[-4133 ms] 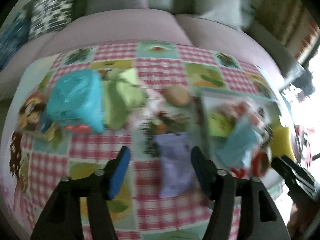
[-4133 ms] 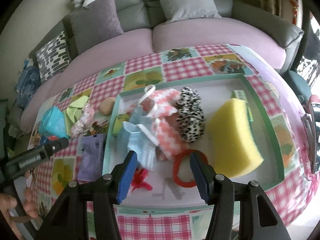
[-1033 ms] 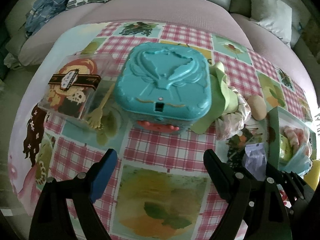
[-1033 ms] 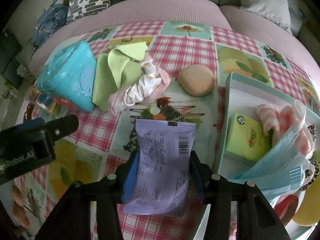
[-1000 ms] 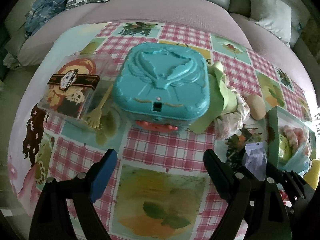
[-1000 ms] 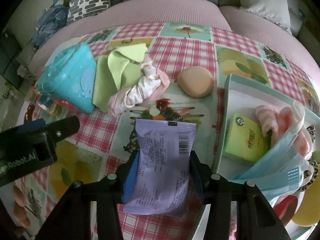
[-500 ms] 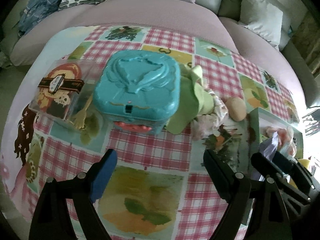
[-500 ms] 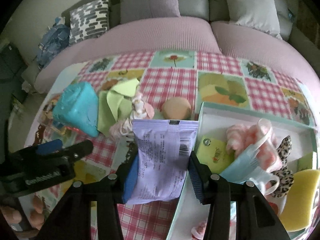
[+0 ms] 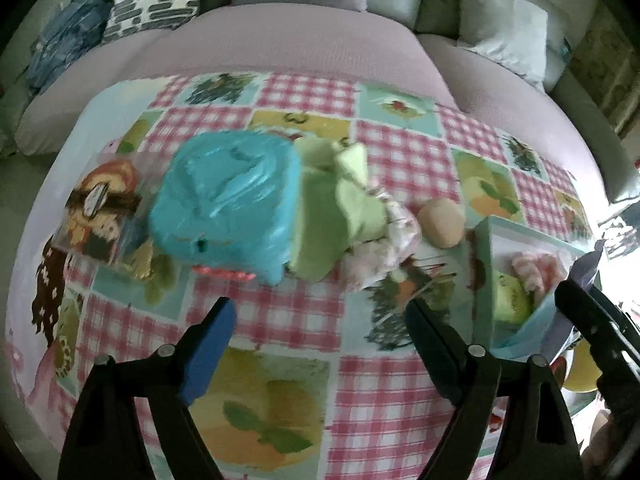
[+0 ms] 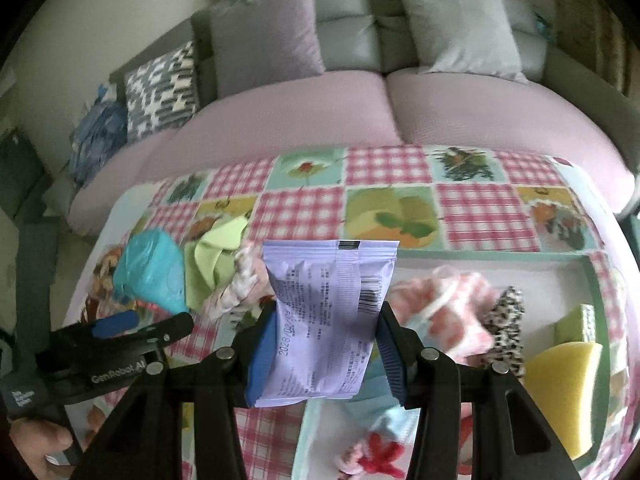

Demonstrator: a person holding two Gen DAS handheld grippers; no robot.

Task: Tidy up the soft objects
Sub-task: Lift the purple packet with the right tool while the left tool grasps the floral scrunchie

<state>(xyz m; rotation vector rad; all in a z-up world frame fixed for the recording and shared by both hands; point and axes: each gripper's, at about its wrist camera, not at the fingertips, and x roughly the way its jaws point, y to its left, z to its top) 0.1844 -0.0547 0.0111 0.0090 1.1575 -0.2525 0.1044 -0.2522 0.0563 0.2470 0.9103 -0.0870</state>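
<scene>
On the checked tablecloth (image 9: 304, 320), going left to right, lie a teal box (image 9: 228, 204), a green cloth (image 9: 340, 204) touching its side, a pink scrunchie (image 9: 380, 252), a tan ball (image 9: 442, 218) and the green-rimmed tray (image 9: 482, 280), while the left gripper (image 9: 316, 344) hangs above bare cloth with its jaws wide apart and nothing between them. The right gripper (image 10: 326, 344) is clamped on a purple packet (image 10: 328, 320), held upright above the tray's left edge. In the tray (image 10: 496, 257) sit a pink knit piece (image 10: 456, 304), a leopard scrunchie (image 10: 506, 320) and a yellow sponge (image 10: 560, 392).
</scene>
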